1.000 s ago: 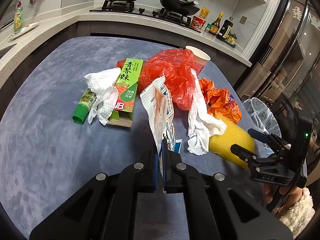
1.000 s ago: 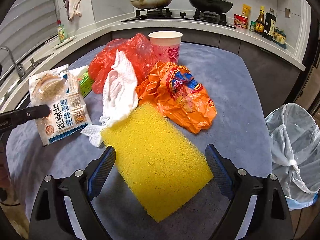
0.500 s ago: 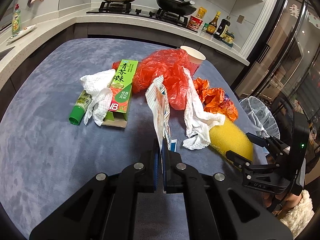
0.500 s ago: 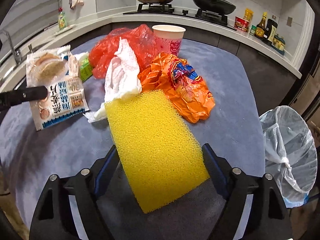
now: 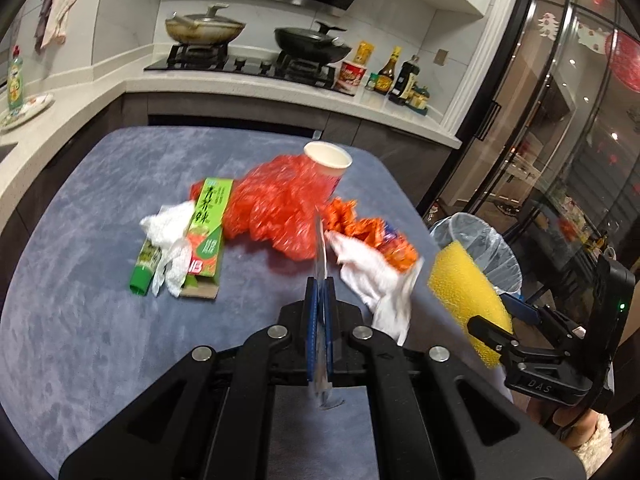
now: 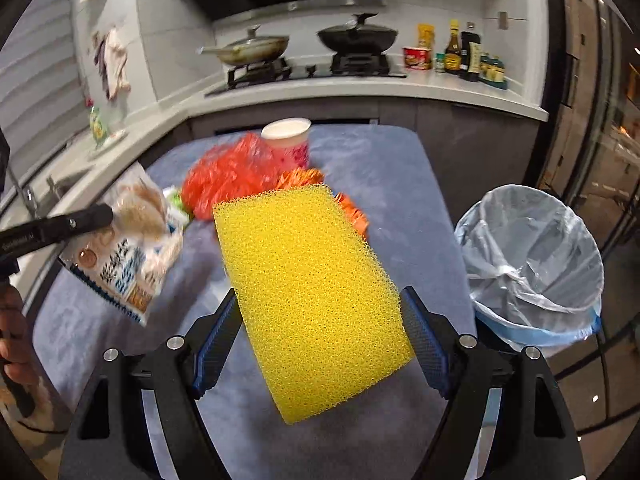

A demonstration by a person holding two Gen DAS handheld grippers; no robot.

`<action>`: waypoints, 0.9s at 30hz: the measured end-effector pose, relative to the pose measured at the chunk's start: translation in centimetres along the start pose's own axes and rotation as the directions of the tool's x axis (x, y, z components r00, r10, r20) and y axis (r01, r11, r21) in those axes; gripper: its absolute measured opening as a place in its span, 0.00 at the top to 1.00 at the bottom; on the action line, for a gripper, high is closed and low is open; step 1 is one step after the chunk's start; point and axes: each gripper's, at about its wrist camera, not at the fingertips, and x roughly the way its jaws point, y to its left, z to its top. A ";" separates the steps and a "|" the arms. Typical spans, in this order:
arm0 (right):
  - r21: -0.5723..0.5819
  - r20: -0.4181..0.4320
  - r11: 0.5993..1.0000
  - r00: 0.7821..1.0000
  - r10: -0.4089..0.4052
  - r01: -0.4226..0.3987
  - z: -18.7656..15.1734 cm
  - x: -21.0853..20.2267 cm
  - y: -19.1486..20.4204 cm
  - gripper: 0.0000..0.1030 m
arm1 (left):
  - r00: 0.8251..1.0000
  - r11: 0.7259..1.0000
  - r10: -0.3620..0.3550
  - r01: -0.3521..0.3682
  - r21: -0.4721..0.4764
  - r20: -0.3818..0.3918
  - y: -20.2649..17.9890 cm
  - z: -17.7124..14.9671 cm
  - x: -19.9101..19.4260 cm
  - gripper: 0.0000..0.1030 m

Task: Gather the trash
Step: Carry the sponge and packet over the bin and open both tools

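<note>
Right wrist view: yellow porous sponge (image 6: 316, 296), rectangular, clamped between right gripper (image 6: 320, 344) pads, raised left of lined bin (image 6: 532, 264); food wrapper (image 6: 132, 248) pinched by left gripper (image 5: 319, 320), jaws narrow.

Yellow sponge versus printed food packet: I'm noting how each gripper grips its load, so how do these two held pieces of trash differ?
The yellow sponge is thick, porous and plain; the printed food packet is thin, crinkled film with pictures and text. The sponge fills wide-set jaws of the right gripper; the packet is pinched by one edge in the nearly closed left gripper. Both are lifted off the blue table, near the lined bin.
</note>
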 end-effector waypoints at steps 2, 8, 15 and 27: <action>0.039 0.019 0.999 1.000 0.013 -0.013 0.5 -1.0 -0.8 0.27 | 1.000 1.000 -0.016 0.016 0.018 0.017 -1.0 0.8 -0.5 0.97; 0.094 0.089 0.996 0.996 -0.006 -0.002 1.7 -3.6 -2.5 0.27 | 0.997 0.996 -0.056 0.053 0.069 0.047 -3.8 2.5 -0.9 0.99; 0.216 0.112 0.970 0.983 -0.142 0.115 2.2 -4.4 -7.2 0.27 | 0.990 0.985 -0.126 0.118 0.126 0.059 -7.6 5.1 0.9 0.99; 0.396 -0.024 0.868 0.948 -0.318 0.301 2.2 -0.4 -20.9 0.26 | 0.947 0.920 -0.322 0.307 0.244 0.022 -20.9 10.2 10.6 0.99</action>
